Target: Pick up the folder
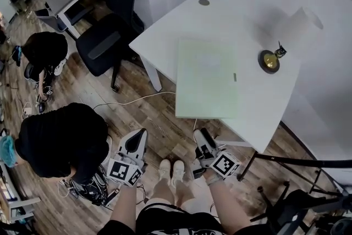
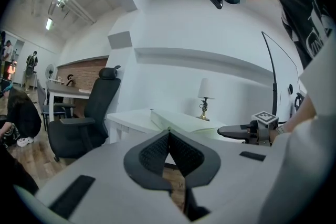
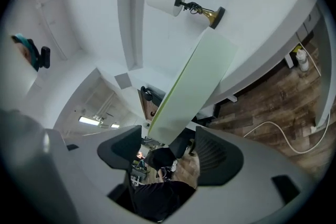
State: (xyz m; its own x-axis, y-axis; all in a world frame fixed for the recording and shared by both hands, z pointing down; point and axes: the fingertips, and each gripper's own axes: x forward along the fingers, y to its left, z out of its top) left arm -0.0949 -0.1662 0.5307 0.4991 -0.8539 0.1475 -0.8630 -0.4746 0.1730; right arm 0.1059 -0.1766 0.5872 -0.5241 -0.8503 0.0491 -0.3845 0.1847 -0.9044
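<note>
A pale green folder (image 1: pixel 206 77) lies flat on the white table (image 1: pixel 165 30), its near edge slightly over the table's front edge. Both grippers hang low in front of the table, above the wooden floor. My left gripper (image 1: pixel 142 135) is shut, its jaw tips meeting (image 2: pixel 168 132) with nothing between them; the folder (image 2: pixel 181 121) shows beyond them. My right gripper (image 1: pixel 199 134) is rolled onto its side and stands open (image 3: pixel 168 141). The folder's near end (image 3: pixel 191 86) shows in the gap ahead of its jaws, and the pads (image 3: pixel 215 152) do not touch it.
A brass table lamp (image 1: pixel 270 60) with a white shade stands on the table right of the folder. A black office chair (image 1: pixel 104 44) is left of the table. A person in black (image 1: pixel 60 140) crouches near my left gripper. A white cable (image 1: pixel 132 100) lies on the floor.
</note>
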